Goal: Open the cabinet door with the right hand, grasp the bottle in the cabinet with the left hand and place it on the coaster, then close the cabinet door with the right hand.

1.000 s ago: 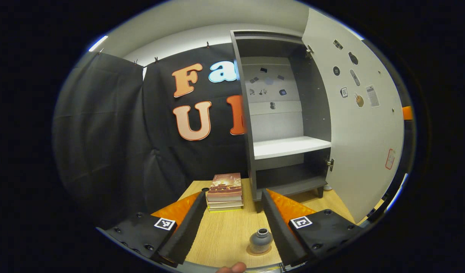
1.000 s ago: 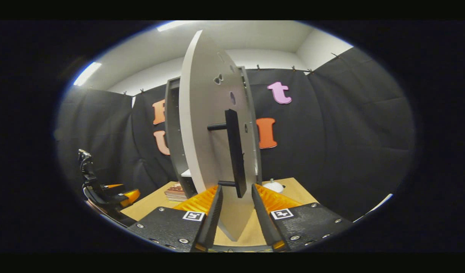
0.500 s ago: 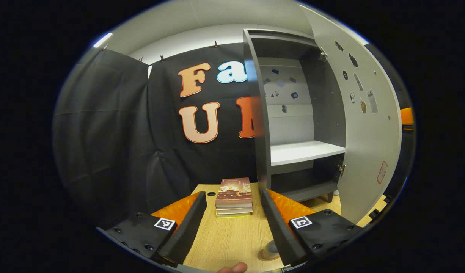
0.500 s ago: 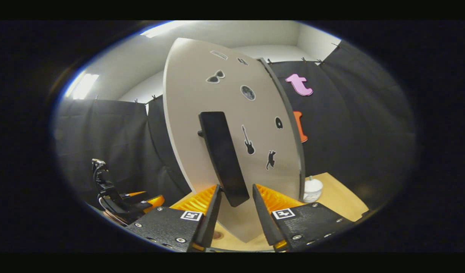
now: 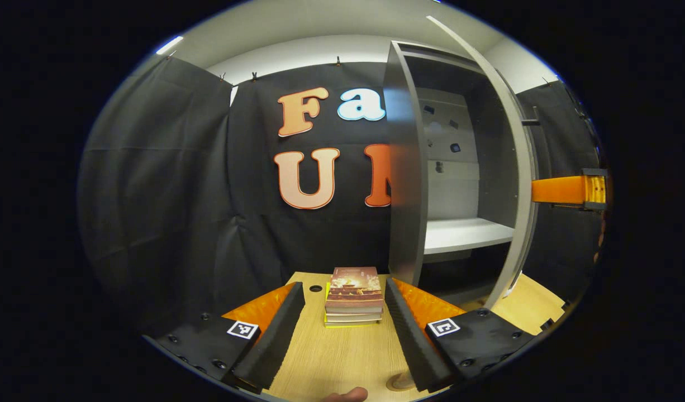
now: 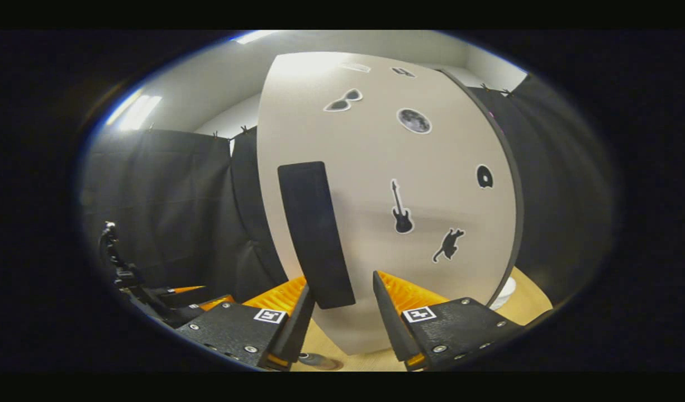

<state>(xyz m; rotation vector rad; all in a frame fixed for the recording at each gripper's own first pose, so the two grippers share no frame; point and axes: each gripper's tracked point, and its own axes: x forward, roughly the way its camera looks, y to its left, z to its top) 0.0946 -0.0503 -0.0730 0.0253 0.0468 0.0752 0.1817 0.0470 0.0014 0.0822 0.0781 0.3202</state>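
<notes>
Camera placement: two gripper-mounted fisheye views, both facing the cabinet.

Left gripper view: low over the wooden table [image 5: 342,357], set back, facing the cabinet [image 5: 409,184] from its open side, cabinet door [image 5: 518,167] edge-on. Right gripper view: close against the door's outer face [image 6: 387,184], handle [image 6: 315,234] just ahead. Shared: door, table.

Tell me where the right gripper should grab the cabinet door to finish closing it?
Probably the long dark handle on the cabinet door. It is an upright bar standing off the door's front, so the right gripper can come from the front at its lower end, one of its fingers on each side of the bar.
</notes>
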